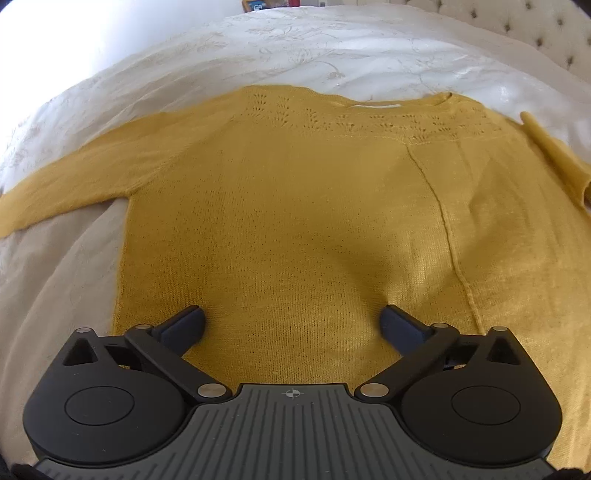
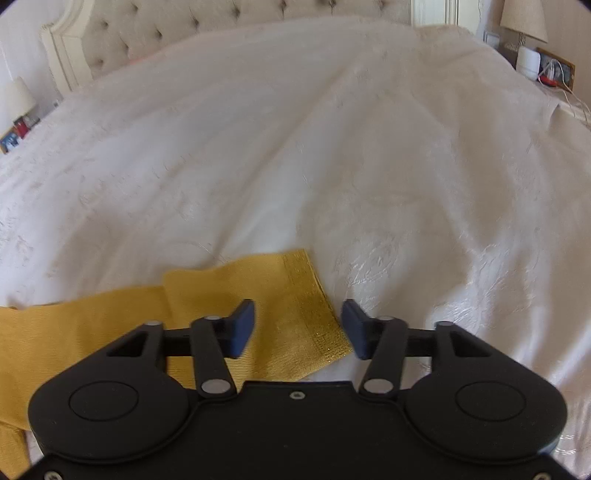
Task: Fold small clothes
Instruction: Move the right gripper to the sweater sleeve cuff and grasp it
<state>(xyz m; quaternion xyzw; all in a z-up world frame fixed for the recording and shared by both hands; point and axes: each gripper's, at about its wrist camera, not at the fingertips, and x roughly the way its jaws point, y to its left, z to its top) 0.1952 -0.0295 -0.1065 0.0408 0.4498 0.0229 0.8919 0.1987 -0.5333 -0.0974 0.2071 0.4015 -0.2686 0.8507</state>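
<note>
A mustard-yellow knitted sweater point(image 1: 295, 206) lies flat on the white bedspread point(image 1: 332, 51), neckline toward the far side, one sleeve stretched out to the left. My left gripper point(image 1: 291, 325) hovers over the sweater's lower body with its jaws wide open and only flat knit beneath the gap. In the right wrist view the other sleeve point(image 2: 258, 295) ends in a ribbed cuff point(image 2: 317, 317). My right gripper point(image 2: 298, 328) stands open above that cuff, the cuff's edge showing in the gap between its blue fingers point(image 2: 242, 328), which do not pinch it.
The bedspread point(image 2: 332, 147) spreads wide beyond the cuff. A tufted headboard point(image 2: 184, 29) runs along the far edge. Nightstands with a lamp point(image 2: 524, 18) and picture frames point(image 2: 14, 136) flank the bed.
</note>
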